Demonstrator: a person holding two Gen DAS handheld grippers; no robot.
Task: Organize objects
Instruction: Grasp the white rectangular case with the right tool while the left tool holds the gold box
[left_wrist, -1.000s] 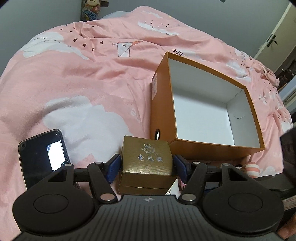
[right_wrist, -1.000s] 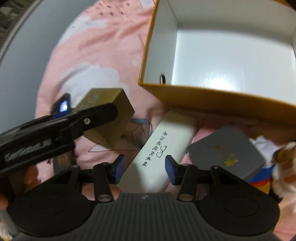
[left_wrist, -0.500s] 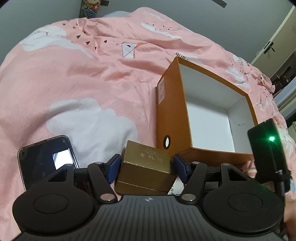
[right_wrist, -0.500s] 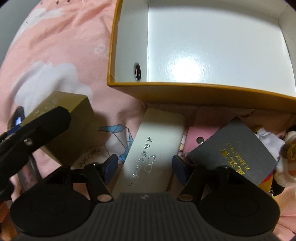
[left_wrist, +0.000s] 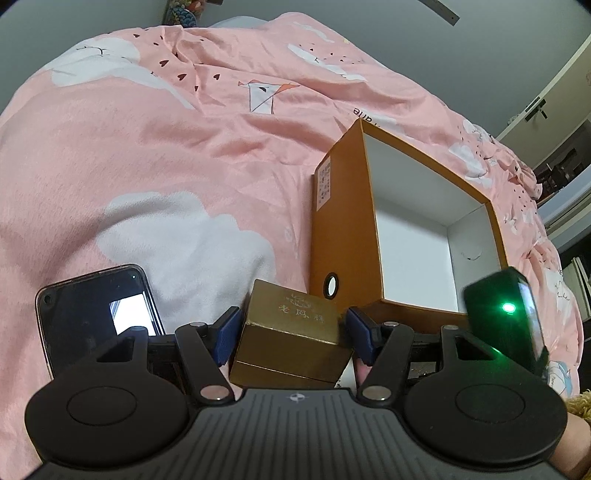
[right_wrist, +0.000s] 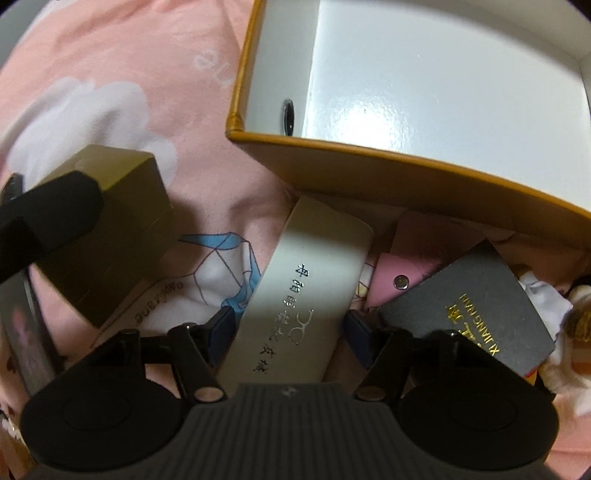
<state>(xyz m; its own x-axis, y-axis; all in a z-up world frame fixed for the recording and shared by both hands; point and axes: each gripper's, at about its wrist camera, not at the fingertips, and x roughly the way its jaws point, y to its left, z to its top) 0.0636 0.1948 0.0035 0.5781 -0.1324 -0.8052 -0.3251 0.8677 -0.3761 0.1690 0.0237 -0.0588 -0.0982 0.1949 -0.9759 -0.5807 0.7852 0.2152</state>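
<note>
A gold gift box (left_wrist: 291, 334) lies on the pink bed between the blue pads of my left gripper (left_wrist: 293, 332), which stands open around it with small gaps each side. It also shows in the right wrist view (right_wrist: 110, 229). My right gripper (right_wrist: 286, 332) is open around a white glasses case (right_wrist: 299, 302) lying on the bed, not pinching it. An open orange box (left_wrist: 347, 229) with a white inside stands just beyond both; its near wall (right_wrist: 406, 181) shows in the right wrist view.
A black phone (left_wrist: 92, 314) lies left of the left gripper. A grey booklet (right_wrist: 469, 314), a pink pouch (right_wrist: 399, 277) and a plush toy (right_wrist: 569, 332) lie right of the glasses case. The right gripper's body with a green light (left_wrist: 506, 321) is at right.
The left gripper has dropped lower and nearer the gold box. The right gripper has moved closer over the glasses case and its jaws have opened a little wider.
</note>
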